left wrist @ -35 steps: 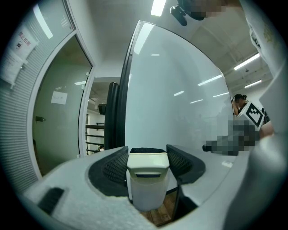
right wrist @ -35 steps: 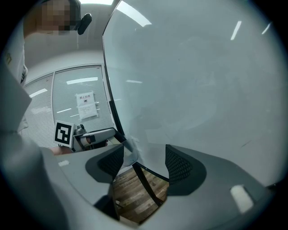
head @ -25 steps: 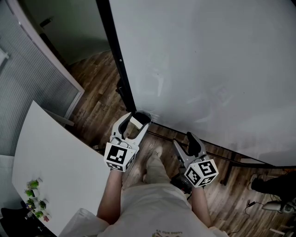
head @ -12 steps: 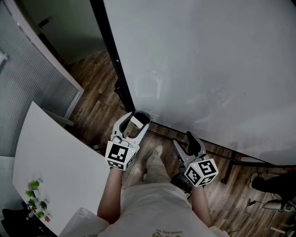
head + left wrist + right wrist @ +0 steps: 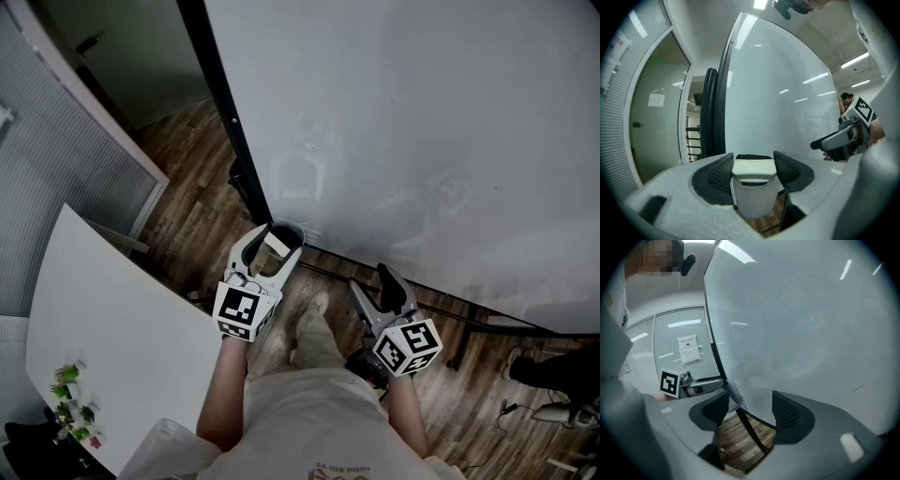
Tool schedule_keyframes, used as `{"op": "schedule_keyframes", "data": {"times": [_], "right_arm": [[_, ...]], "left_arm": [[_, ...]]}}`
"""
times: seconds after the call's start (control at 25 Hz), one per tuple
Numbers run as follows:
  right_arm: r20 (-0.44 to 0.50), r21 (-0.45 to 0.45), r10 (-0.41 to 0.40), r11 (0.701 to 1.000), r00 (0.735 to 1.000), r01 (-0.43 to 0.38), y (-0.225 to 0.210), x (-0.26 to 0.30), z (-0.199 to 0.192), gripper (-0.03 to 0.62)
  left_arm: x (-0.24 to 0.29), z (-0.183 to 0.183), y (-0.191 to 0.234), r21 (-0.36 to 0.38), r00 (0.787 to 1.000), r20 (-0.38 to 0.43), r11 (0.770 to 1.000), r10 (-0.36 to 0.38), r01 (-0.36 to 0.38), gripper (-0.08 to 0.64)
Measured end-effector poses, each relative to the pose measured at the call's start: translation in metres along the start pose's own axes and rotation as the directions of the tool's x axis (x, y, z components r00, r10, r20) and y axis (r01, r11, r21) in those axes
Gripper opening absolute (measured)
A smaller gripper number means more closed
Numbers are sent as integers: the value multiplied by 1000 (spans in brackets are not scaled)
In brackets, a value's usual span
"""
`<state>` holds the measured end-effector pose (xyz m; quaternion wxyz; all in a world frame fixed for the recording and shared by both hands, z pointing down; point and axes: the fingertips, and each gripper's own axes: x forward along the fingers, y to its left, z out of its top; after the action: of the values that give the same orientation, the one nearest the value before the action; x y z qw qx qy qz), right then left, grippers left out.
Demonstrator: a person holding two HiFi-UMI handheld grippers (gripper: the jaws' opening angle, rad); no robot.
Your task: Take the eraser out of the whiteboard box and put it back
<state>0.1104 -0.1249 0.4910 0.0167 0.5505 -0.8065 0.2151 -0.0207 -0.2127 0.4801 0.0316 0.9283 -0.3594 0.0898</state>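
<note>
At the whiteboard's (image 5: 422, 122) lower left corner: left gripper (image 5: 272, 239) is clamped on the eraser (image 5: 753, 187), with a ribbed pad against each side. The eraser has a white body, a dark felt strip on its far end and a dark stripe across the near face. It's off the floor, just in front of the board's black frame edge (image 5: 225, 122), tip toward the board. Can't pick out the box in any view.

Right gripper (image 5: 373, 286) sits further right along the board's bottom edge, well apart from the left one. Its jaws are apart with nothing between the pads; through the gap, its own view shows only wood floor (image 5: 740, 446) and the board's lower frame. Same view shows the left gripper's marker cube off to the left.

Both grippers point at the board, tilted slightly down. White table (image 5: 112, 319) is at the person's left, with small green plants (image 5: 70, 403) near its corner.
</note>
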Motion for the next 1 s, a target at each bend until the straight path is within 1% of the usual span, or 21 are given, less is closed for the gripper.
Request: {"op": "schedule_keyframes", "data": {"times": [0.16,0.32,0.44,0.68,0.88,1.0], "right_arm": [[-2,-5,4,1000,1000,-4,2,0,-1,288],[0,-6,9,1000,1000,-9,3,-2,0,288],[6,-7,12,1000,1000,-12,3,-4,1,288],[21,-14,26,1000,999,-26,9,-8,4,288],[37,-22,43,999,998,-42,16,-12,10,288],[64,-16,67,998,996,-66,22,-18,16,288]], "left_arm": [[-1,0,-1,1,1000,2,1000,9,-9,270],[-3,0,1,-7,1000,0,1000,21,-21,291],[-6,4,0,-5,1000,6,1000,23,-23,293],[-17,15,0,-11,998,39,999,43,-42,291],[-29,22,0,-11,997,50,998,64,-63,287],[-37,27,-3,-12,994,57,996,89,-89,273]]}}
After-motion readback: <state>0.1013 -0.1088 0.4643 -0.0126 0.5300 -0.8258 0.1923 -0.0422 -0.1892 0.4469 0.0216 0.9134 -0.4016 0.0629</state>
